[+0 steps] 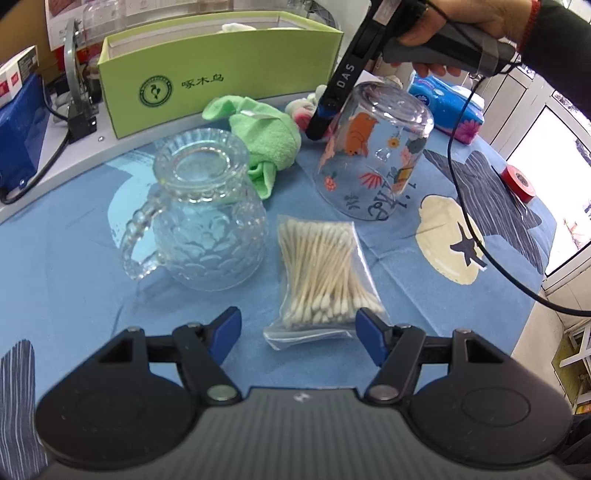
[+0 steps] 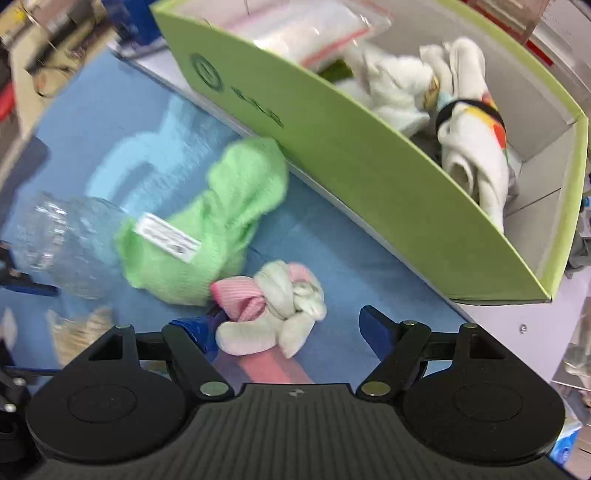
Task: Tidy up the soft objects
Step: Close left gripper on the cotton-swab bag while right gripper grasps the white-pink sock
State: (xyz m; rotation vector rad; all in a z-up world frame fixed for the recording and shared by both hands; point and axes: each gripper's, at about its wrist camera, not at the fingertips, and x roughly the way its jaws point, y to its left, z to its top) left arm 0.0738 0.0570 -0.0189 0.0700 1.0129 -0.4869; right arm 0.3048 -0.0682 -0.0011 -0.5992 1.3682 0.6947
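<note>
The left tool point(image 1: 298, 328) is hovering with its jaws released above a clear bag of cotton swabs point(image 1: 323, 275), which is lying flat on the blue-covered surface point(image 1: 74, 229); nothing is gripped between its blue pads. Just beside the bag, a textured glass mug point(image 1: 199, 210) and a printed glass tumbler point(image 1: 373, 151) are both standing upside down. The right tool point(image 2: 290, 330), held by a person's hand point(image 1: 454, 33), is pointing down over a pink-and-white rolled sock point(image 2: 273, 306). Its jaws are standing apart on either side of the sock, not visibly pressing it. A green towel point(image 2: 207, 236) is lying just beside that sock, touching the front wall of the green box point(image 2: 369, 192). Inside the box, white soft items point(image 2: 469, 147) and a clear zip bag point(image 2: 306, 29) are resting.
</note>
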